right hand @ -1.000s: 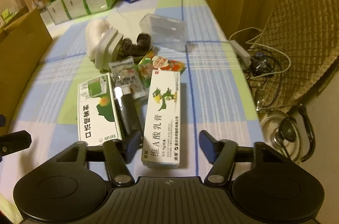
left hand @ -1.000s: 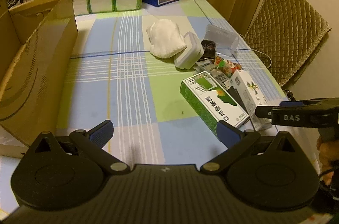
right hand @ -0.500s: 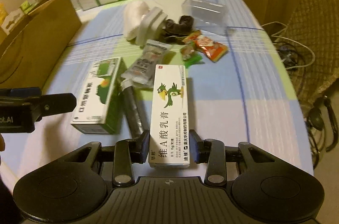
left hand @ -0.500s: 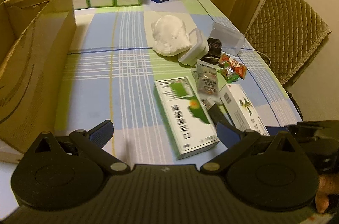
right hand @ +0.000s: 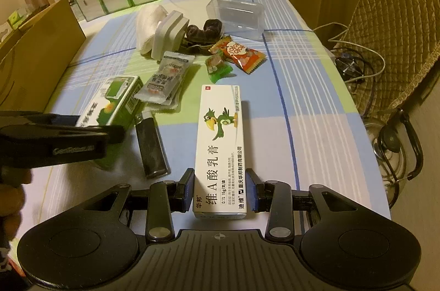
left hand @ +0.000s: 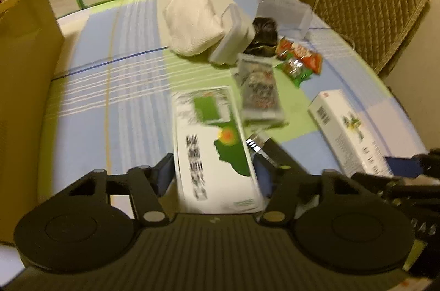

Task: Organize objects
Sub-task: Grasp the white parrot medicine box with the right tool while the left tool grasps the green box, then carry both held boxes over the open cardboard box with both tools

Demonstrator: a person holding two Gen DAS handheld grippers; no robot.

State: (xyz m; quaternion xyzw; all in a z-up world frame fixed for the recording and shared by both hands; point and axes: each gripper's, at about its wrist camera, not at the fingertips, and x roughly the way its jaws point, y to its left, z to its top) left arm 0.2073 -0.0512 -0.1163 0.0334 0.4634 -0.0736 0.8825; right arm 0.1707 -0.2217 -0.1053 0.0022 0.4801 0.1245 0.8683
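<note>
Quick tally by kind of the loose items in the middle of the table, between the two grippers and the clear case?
Medicine boxes: 2
Snack/sachet packets: 3
Black lighter: 1
White cloth: 1
White case: 1
Dark bundle: 1
Total: 9

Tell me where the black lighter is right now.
In the right wrist view the black lighter lies flat on the checked tablecloth, left of centre, between the green and white box and the white ointment box.

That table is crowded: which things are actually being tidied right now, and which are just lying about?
In hand:
- green-and-white box, between the left tongs
- white ointment box, between the right tongs

Lying about:
- black lighter
- snack packets
- white cloth
- clear plastic case
- cardboard box
</note>
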